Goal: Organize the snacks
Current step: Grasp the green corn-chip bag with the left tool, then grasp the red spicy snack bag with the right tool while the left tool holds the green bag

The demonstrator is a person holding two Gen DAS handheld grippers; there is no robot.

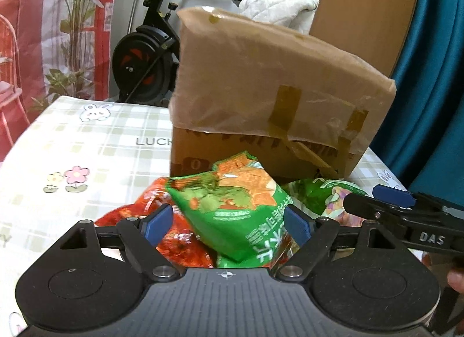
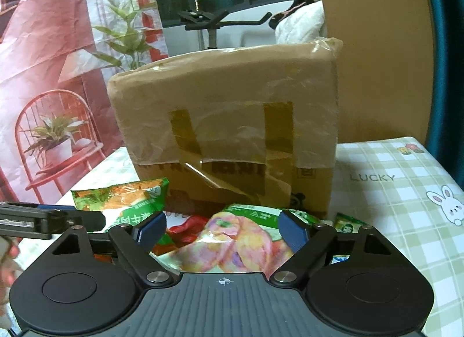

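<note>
Checked tablecloth (image 1: 87,134); left tool (image 1: 229,222) wide around green snack bag (image 1: 240,206); right tool (image 2: 221,231) wide.

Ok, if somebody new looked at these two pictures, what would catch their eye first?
Probably the big taped cardboard box standing upright at the middle of the checked tablecloth, filling both views. Right in front of it lies a bright heap of snack bags: a green bag between the left gripper fingers, a red one under it, and a pink and green bag between the open right gripper fingers.
</note>
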